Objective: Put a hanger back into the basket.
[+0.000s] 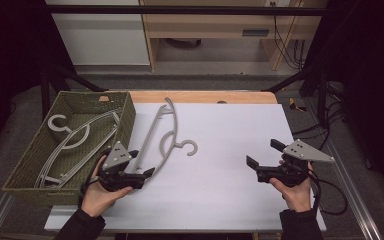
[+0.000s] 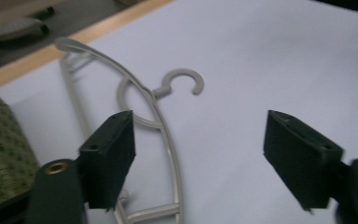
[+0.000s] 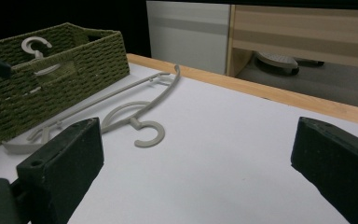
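Note:
A grey plastic hanger (image 1: 172,135) lies flat on the white tabletop just right of the basket, hook pointing right. My left gripper (image 1: 141,162) sits low at the hanger's near end. In the left gripper view its jaws (image 2: 200,158) stand apart, and the hanger's curved arm (image 2: 168,140) runs between them close to the left jaw, with neither pad pressing on it. My right gripper (image 1: 265,154) rests at the right side of the table, open with nothing between its jaws (image 3: 200,168). From the right gripper view the hanger (image 3: 140,105) lies farther off.
A green woven basket (image 1: 125,115) stands at the table's left edge with more grey hangers (image 1: 75,140) inside; it also appears in the right gripper view (image 3: 74,60). A wooden table edge (image 1: 205,96) runs along the back. Cables trail at the far right.

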